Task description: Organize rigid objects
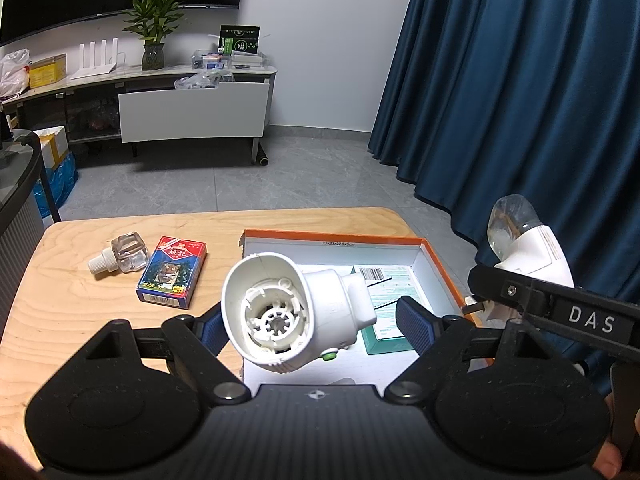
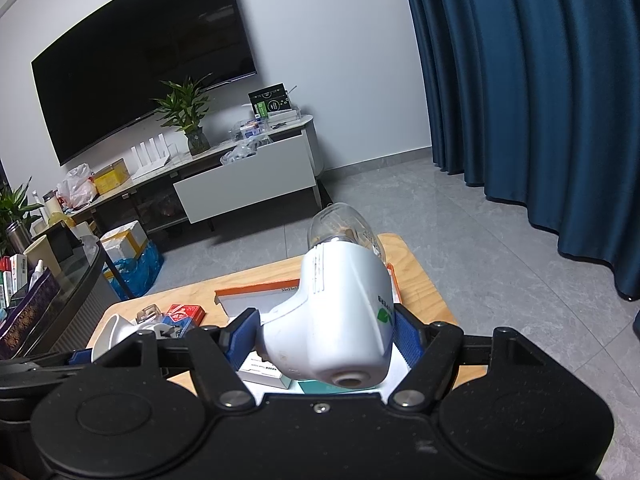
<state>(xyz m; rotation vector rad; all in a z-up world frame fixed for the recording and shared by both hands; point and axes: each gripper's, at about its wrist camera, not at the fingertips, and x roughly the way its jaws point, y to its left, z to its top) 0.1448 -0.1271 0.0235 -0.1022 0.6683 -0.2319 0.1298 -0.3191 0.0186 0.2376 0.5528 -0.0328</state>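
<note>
While both white plug-in units are being carried above the table, the step in hand reads as placing them into the orange-rimmed box (image 1: 444,268), which is sitting at the table's right edge.

Left unit, empty white housing (image 1: 292,312): hanging between the left gripper (image 1: 308,320) pads, open socket end facing the camera, over the box's near-left corner. Jaws are standing wide, closed on the housing; the right pad's contact is hidden behind the body.

Right unit, white housing with clear bottle (image 2: 340,320): being gripped across its body by the right gripper (image 2: 324,336), blue pads pressing both sides, bottle pointing away. It is hovering above the box's right side.

Box is already holding a teal carton (image 1: 384,332) and a labelled white sheet. Still lying out on the table (image 1: 80,320), left of the box: a card pack (image 1: 172,274) and, touching it, a loose glass bottle (image 1: 120,258) on its side.

Next move, judged: lowering each unit into bare box floor, clear of the carton, one at a time so the grippers are not colliding
</note>
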